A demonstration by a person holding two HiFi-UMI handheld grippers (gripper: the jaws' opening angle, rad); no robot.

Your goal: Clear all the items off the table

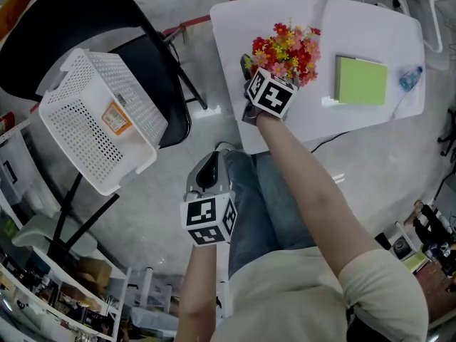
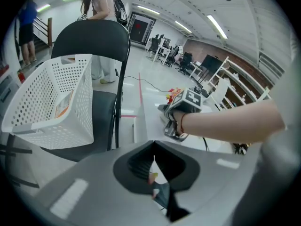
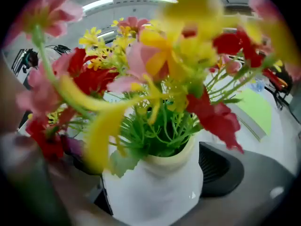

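A white vase (image 3: 155,192) of red, yellow and pink artificial flowers (image 1: 291,48) stands on the white table (image 1: 356,20). My right gripper (image 1: 265,68) is at the flowers' near left side, and the vase sits between its wide-open jaws (image 3: 155,185); I see a dark jaw on the vase's right. The blooms hide the vase in the head view. Further right on the table lie a green notebook (image 1: 361,80) and a small water bottle (image 1: 410,78). My left gripper (image 1: 212,159) hangs shut and empty over my lap, away from the table (image 2: 154,163).
A white perforated basket (image 1: 100,120) rests tilted on a black folding chair (image 1: 85,13) to the left of the table. Shelving with clutter lines the lower left. In the left gripper view, people stand far off behind the chair (image 2: 91,41).
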